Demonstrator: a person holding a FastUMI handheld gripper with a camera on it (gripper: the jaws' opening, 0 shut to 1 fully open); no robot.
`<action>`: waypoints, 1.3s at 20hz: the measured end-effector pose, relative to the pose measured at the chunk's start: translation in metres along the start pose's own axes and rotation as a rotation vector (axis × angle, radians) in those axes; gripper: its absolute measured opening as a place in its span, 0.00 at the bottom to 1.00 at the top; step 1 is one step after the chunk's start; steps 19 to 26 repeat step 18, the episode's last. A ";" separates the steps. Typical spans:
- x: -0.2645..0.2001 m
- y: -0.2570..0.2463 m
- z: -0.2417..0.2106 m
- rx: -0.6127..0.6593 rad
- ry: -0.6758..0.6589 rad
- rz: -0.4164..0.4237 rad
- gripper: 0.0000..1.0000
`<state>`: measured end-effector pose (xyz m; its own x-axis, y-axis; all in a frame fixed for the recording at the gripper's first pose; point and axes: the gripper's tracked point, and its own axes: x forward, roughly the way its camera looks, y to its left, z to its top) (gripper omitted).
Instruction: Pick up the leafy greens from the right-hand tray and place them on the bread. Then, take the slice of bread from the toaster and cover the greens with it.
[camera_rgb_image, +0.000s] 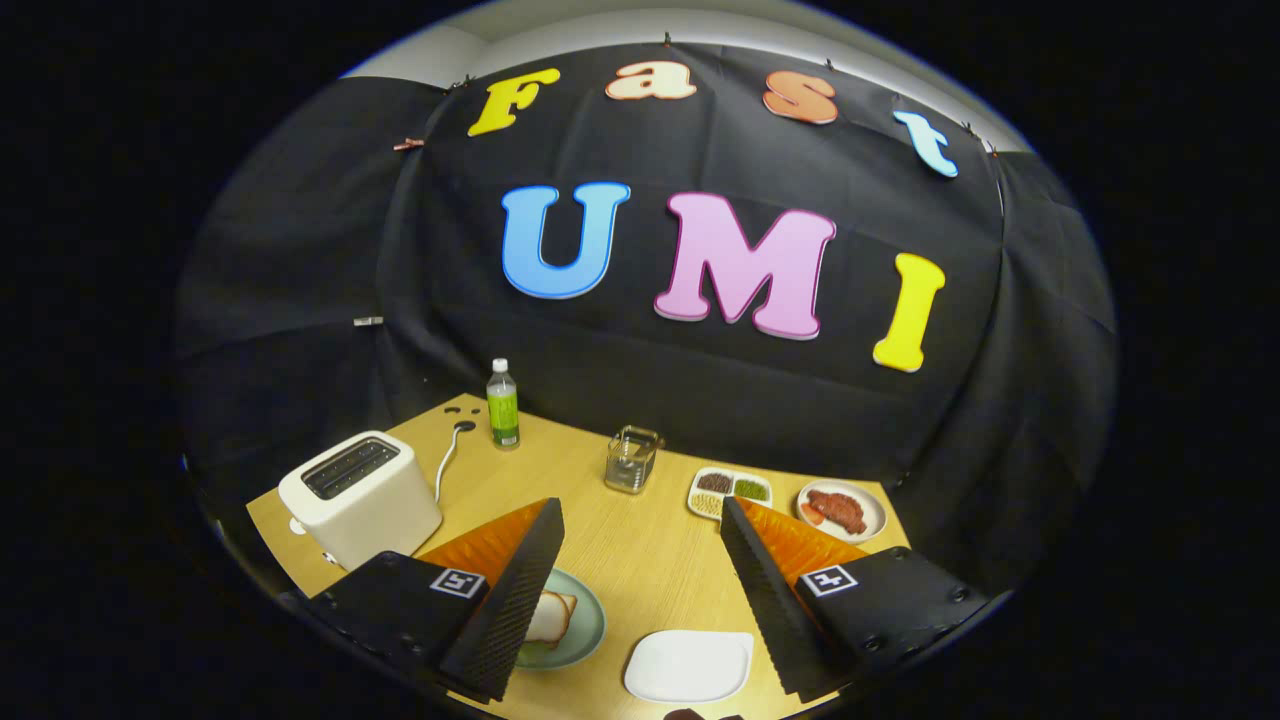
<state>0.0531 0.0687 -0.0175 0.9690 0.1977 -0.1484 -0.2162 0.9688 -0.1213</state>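
My gripper (641, 510) hangs open above the wooden table (640, 560), with nothing between its fingers. A slice of bread (550, 615) lies on a pale green plate (585, 630) beside the left finger (520, 590), which hides part of both. The white toaster (360, 495) stands at the table's left, beyond that finger; its two slots look dark, and I cannot tell what is in them. A white rounded tray (690, 665) lies low between the fingers, its top bare. A dark thing (700, 714) shows just below it, too cut off to identify.
A green-labelled bottle (502, 405) stands at the back beside the toaster's cord (447, 465). A small glass jar (631, 462) sits mid-table. To the right are a divided dish of grains (730, 490) and a plate of red meat (842, 510).
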 end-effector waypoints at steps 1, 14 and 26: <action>-0.009 -0.005 0.018 -0.012 -0.048 -0.010 0.98; -0.074 -0.056 0.036 0.106 -0.124 -0.128 0.98; -0.069 -0.063 0.033 0.133 -0.105 -0.145 0.98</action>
